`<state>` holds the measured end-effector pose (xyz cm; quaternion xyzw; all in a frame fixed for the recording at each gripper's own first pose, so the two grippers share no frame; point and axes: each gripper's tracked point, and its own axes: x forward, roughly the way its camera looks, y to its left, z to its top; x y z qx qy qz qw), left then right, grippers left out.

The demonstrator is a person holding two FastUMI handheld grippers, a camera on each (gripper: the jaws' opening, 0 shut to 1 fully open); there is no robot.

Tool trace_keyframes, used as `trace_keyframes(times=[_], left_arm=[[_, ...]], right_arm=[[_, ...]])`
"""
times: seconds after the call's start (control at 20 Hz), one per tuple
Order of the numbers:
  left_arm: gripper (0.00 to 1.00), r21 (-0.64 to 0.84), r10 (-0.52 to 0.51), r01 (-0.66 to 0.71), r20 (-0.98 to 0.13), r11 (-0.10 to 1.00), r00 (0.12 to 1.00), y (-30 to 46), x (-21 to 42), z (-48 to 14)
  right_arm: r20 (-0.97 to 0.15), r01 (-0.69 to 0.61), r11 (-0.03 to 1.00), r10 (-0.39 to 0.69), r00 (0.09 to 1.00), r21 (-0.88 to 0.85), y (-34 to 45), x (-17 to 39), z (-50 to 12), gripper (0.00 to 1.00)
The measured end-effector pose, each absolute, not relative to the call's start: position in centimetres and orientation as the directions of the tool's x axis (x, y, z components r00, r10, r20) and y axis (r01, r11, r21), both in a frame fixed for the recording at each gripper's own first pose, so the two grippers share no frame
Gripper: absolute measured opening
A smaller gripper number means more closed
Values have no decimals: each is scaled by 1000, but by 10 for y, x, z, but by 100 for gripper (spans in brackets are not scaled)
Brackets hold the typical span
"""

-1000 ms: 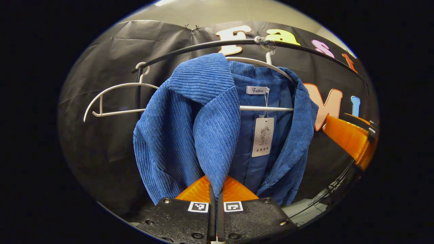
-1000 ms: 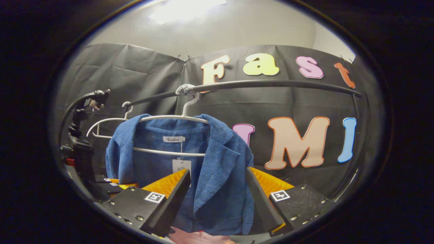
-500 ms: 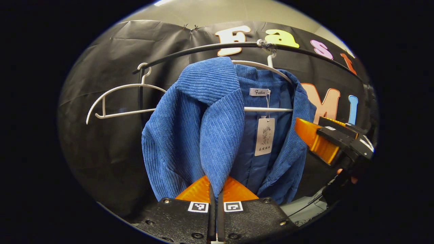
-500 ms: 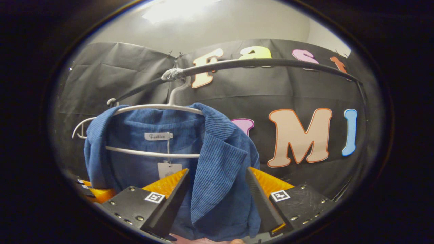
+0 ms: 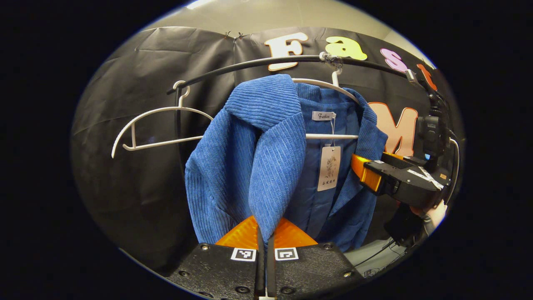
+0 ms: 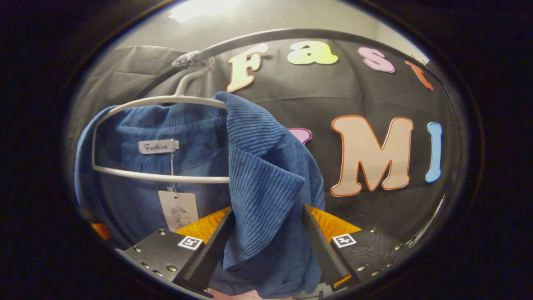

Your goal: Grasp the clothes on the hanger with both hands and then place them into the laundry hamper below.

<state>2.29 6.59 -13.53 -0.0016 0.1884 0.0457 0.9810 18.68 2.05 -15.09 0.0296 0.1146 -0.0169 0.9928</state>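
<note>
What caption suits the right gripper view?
Open right gripper straddles the lapel of a blue corduroy jacket on a white hanger.

A small sewn label [image 5: 323, 116] sat at the neck of the jacket [image 5: 250, 154], carrying one short word in script. Below it hung a paper tag [image 5: 329, 168] with a drawing and a line of characters too small to read. Square black-and-white markers [image 5: 243, 254] stood on the left gripper [image 5: 263, 227].

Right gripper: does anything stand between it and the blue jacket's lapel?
Nothing visible does. The right gripper is open, and the blue jacket lapel already hangs between its jaws, still draped on the white hanger.
</note>
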Motion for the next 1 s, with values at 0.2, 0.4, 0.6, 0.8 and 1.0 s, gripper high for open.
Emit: trace_keyframes(times=[0.2, 0.4, 0.6, 0.8, 1.0], left_arm=[[0, 30, 115, -112, -359, 993, 926, 73, 20, -131], [0, 50, 149, -140, -343, 989, 928, 84, 18, -125], [0, 58, 192, -183, -323, 981, 927, 98, 14, -117], [0, 57, 242, -235, -281, 970, 929, 114, 10, -98], [2, 66, 297, -290, -218, 955, 929, 134, 9, -72]], right_arm=[[-243, 68, 997, -58, 968, 31, 14, 192, -156, 68], [-254, 99, 995, -93, 963, 11, 2, 189, -156, 22], [-240, 129, 992, -128, 962, -15, -12, 185, -144, 12], [-212, 171, 985, -174, 962, -31, -34, 186, -129, 12], [-168, 195, 979, -202, 965, -55, -53, 192, -112, 12]])
